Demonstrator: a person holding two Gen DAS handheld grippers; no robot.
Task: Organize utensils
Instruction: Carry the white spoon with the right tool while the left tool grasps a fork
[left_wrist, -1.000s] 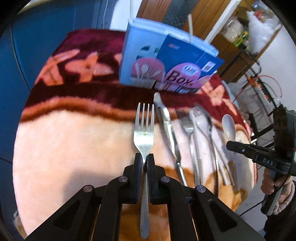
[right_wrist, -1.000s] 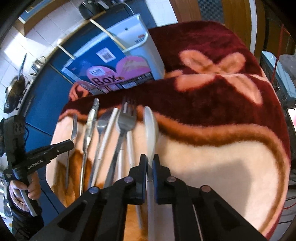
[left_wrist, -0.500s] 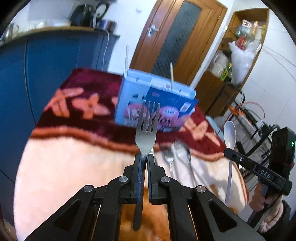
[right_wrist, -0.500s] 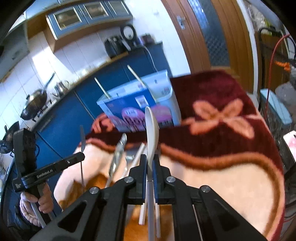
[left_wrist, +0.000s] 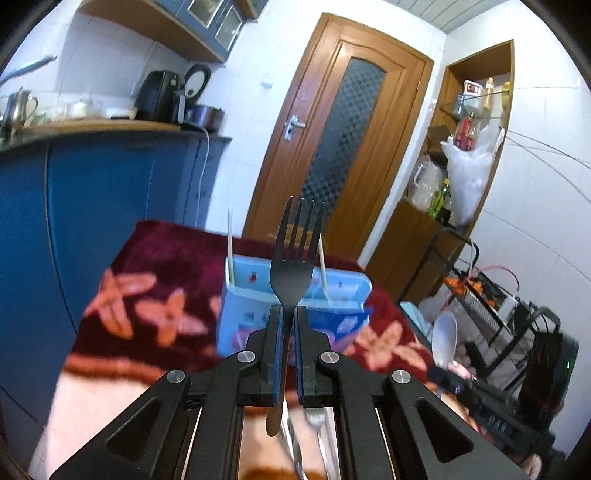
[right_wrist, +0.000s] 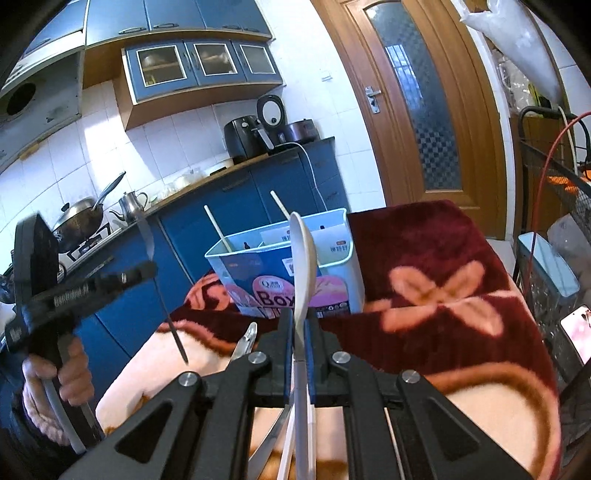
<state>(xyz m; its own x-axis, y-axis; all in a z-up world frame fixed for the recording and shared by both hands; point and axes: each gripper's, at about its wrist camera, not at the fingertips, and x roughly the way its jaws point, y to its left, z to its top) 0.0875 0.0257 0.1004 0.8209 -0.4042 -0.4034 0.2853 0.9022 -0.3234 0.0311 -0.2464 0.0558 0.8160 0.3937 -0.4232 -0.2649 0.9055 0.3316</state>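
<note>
My left gripper is shut on a metal fork, held upright with tines up, above the blanket and short of the light blue utensil box. My right gripper is shut on a white spoon, bowl up, in front of the same box. The box holds two white chopsticks. The right gripper with its spoon shows low right in the left wrist view. The left gripper with its fork shows at left in the right wrist view. More utensils lie on the blanket below.
A maroon and cream flowered blanket covers the table. Blue kitchen cabinets stand behind and to the left, a wooden door behind. A wire rack with a phone stands at the table's right edge.
Both grippers have lifted their utensils off the blanket and tilted them upright, rising toward the box. The fork and spoon left the row of utensils on the blanket.
</note>
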